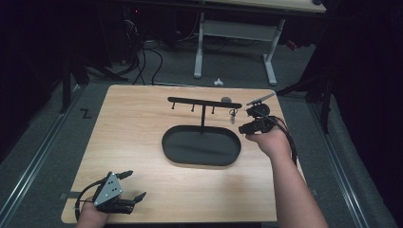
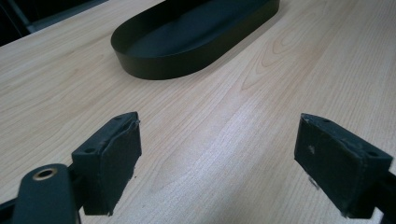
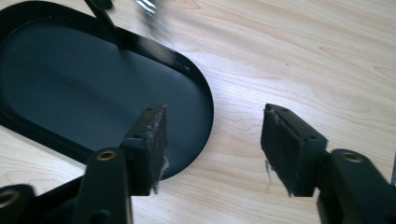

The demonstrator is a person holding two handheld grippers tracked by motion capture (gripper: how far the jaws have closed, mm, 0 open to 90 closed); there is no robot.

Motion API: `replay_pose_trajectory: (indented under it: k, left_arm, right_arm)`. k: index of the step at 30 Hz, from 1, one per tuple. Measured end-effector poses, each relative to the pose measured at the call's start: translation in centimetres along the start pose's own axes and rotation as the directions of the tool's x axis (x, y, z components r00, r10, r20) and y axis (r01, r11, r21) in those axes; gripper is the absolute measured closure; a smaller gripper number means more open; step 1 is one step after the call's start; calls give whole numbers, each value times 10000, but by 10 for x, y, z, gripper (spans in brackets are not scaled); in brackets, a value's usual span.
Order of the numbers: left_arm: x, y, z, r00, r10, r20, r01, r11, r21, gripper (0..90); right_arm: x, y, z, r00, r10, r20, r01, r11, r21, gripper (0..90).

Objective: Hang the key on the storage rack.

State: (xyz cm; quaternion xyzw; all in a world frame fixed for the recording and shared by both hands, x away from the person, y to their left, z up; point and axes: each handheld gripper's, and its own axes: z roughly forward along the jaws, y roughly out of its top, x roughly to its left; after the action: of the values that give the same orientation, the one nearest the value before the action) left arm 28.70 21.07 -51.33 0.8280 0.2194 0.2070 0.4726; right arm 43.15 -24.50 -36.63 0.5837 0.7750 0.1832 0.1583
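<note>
Pale wood worktop (image 1: 142,142) sits in a dark room with grey floor around it. Nearest, at 7 o'clock, the left claw (image 1: 133,185) rests by the front edge, its jaws wide apart with nothing between them. At the centre lies a black oval tray (image 1: 173,154), and a T-shaped rack (image 1: 203,103) rises from its far rim. At 2 o'clock the right claw (image 1: 245,120) hovers just right of the rack, jaws parted and holding nothing. Beside it a small metal piece (image 1: 232,115) hangs from the rack's right end, blurred in the right gripper view.
</note>
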Motion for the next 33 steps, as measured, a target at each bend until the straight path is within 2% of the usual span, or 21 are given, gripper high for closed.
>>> replay_pose_trajectory:
  k: [9,14,22,33]
  left_arm:
    - [0,0,1,10000,-5,14,5,10000,31,153]
    - [-1,0,2,10000,51,19,-52,9999,89,153]
    - [-1,1,4,10000,73,22,-73,9999,99,153]
    - [-1,0,4,10000,79,31,-80,9998,164,153]
  right_arm:
    - [-4,-21,13,9998,177,-81,-178,9998,-132,327]
    - [-2,-35,20,10000,56,19,-55,9998,-168,287]
    - [1,-57,26,9998,100,-142,-105,9992,-385,268]
    - [3,-96,33,9998,48,-180,-70,9919,-1271,243]
